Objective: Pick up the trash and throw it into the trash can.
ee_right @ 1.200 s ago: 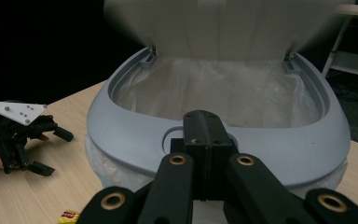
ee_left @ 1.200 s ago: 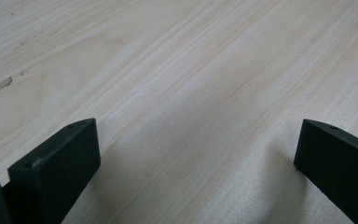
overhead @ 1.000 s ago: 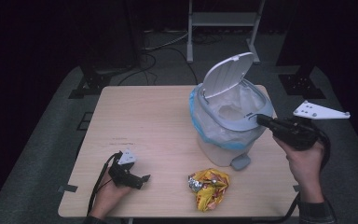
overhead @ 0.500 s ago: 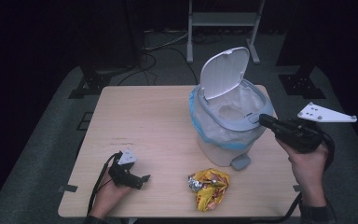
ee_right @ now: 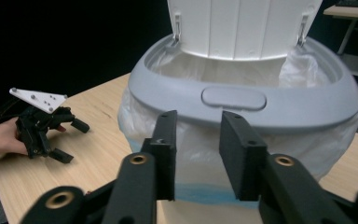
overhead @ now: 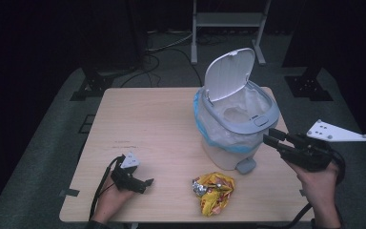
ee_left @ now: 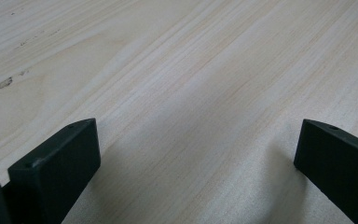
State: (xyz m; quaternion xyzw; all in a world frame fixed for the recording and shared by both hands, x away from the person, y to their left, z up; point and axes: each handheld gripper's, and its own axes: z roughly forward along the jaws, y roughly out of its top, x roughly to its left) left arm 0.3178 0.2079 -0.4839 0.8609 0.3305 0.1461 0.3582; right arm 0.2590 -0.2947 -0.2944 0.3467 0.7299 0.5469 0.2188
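Bin lid standing up; I'm spreading the empty right gripper; crumpled wrapper waiting on table.

Bare tabletop left of the lidded bin; crumpled wrapper just before it.

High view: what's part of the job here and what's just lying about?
In the job:
- bin, lid up, bag inside
- crumpled wrapper on the table in front of the bin
- right gripper, jaws just opening with nothing between them, close to the bin's rim
- left gripper, open, on the table

Lying about:
- metal stand and floor cables behind the table
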